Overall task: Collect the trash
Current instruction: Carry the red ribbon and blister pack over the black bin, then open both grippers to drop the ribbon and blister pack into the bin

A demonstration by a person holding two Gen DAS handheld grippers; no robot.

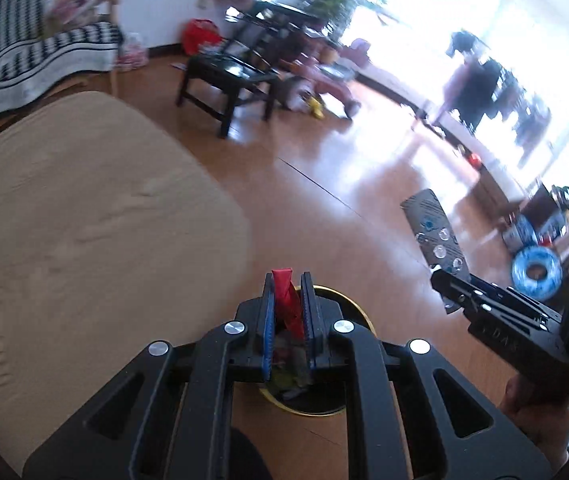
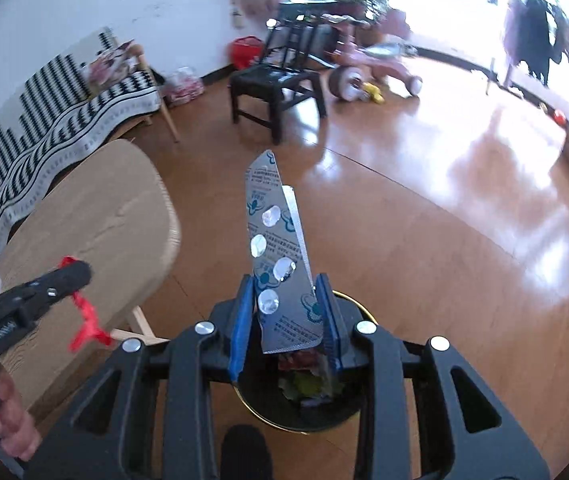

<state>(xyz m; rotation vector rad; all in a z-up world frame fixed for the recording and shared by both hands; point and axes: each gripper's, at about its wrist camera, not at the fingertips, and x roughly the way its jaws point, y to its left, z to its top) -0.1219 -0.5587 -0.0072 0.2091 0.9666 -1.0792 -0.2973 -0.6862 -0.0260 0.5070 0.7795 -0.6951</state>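
Observation:
My left gripper (image 1: 287, 282) is shut on a red wrapper (image 1: 286, 300) and holds it over a black bin with a gold rim (image 1: 358, 312) on the floor. The bin holds several pieces of trash (image 1: 288, 376). My right gripper (image 2: 288, 284) is shut on a silver blister pack (image 2: 278, 256) that sticks upward, also above the bin (image 2: 316, 420). The right gripper shows at the right of the left wrist view (image 1: 440, 280) with the pack (image 1: 434, 232). The left gripper (image 2: 80, 272) with the red wrapper (image 2: 86, 320) shows at the left of the right wrist view.
A light wooden table (image 1: 64, 220) stands to the left of the bin. A black chair (image 2: 276, 80), a striped sofa (image 2: 44, 120), a pink tricycle (image 2: 368, 68) and a blue ring (image 1: 536, 272) stand further off on the wooden floor.

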